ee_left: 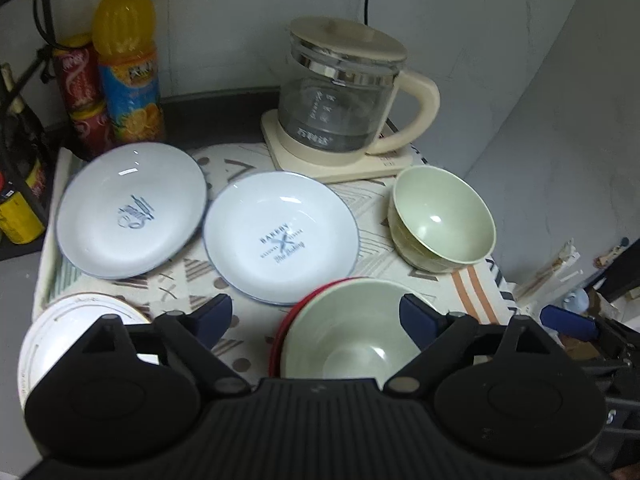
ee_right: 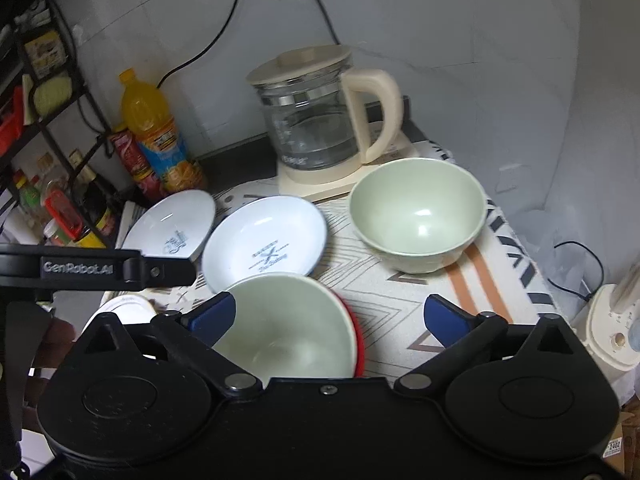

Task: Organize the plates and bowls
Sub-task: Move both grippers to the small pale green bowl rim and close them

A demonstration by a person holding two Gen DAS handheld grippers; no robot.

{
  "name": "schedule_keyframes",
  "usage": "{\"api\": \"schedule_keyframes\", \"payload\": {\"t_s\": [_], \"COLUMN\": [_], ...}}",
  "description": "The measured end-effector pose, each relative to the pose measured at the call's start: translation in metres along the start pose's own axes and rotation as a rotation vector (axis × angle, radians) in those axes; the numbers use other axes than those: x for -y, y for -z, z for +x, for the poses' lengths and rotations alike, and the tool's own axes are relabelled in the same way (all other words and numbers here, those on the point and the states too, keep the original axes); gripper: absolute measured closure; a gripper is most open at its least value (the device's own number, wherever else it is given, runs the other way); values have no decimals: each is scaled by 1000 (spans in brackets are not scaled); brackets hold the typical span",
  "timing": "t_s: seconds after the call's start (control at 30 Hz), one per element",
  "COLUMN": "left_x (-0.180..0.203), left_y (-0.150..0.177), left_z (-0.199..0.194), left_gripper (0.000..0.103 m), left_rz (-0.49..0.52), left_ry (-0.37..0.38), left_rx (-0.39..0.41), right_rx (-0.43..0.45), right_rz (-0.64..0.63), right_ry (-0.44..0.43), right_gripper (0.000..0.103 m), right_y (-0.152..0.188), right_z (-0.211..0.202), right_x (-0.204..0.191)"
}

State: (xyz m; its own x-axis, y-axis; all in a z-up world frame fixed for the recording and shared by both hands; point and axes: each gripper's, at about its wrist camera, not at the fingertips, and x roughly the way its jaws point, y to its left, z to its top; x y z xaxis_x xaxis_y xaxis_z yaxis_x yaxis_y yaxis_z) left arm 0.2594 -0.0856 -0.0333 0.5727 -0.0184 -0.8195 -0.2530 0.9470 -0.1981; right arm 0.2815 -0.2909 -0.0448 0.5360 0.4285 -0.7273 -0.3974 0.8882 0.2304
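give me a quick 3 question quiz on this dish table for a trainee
1. True or false: the left gripper is shut on a plate.
2. How many pale green bowls are on the patterned cloth?
3. The near pale green bowl sits inside: A) a red dish B) the glass kettle with cream handle C) the white plate printed BAKERY

Key: 1 false, both grippers are open and empty. 2 two, counting the far pale green bowl. 3 A.

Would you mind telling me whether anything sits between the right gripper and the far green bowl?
Nothing visible blocks it: only bare patterned cloth lies between the open right gripper and the pale green bowl near the glass kettle.
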Motion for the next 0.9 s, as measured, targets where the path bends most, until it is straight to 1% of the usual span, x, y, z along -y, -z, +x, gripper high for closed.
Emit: {"api": "schedule_keyframes", "payload": {"t_s": [0.07, 0.13, 0.23, 0.37, 0.47, 0.57, 0.63, 0.8, 0.9], "left_x": [3, 6, 6, 11, 15, 19, 23, 33, 41], "left_y": [1, 1, -1, -7, -13, -21, -27, -40, -48], "left_z": [2, 3, 6, 8, 11, 18, 22, 37, 47], "left_gripper": [14, 14, 14, 14, 14, 14, 14, 14, 14], "left_rz": [26, 44, 29, 50, 45, 32, 48, 69, 87], "left_ry": [0, -12, 1, 17, 25, 58, 54, 78, 84], "left_rx": [-10, -3, -6, 9, 19, 6, 2, -22, -31], "right_rx": [0, 9, 23, 39, 36, 22, 15, 9, -3], "right_rz": [8, 3, -22, -49, -54, -36, -18, 34, 61], "right_ry": [8, 22, 50, 77, 95, 95, 104, 139, 164], "right_gripper": [1, 1, 1, 1, 1, 1, 1, 2, 8], "right_y": [1, 3, 5, 6, 4, 2, 1, -4, -8], "right_z": [0, -1, -3, -5, -4, -1, 0, 6, 14], "right_x": [4, 5, 6, 8, 11, 16, 20, 34, 44]}}
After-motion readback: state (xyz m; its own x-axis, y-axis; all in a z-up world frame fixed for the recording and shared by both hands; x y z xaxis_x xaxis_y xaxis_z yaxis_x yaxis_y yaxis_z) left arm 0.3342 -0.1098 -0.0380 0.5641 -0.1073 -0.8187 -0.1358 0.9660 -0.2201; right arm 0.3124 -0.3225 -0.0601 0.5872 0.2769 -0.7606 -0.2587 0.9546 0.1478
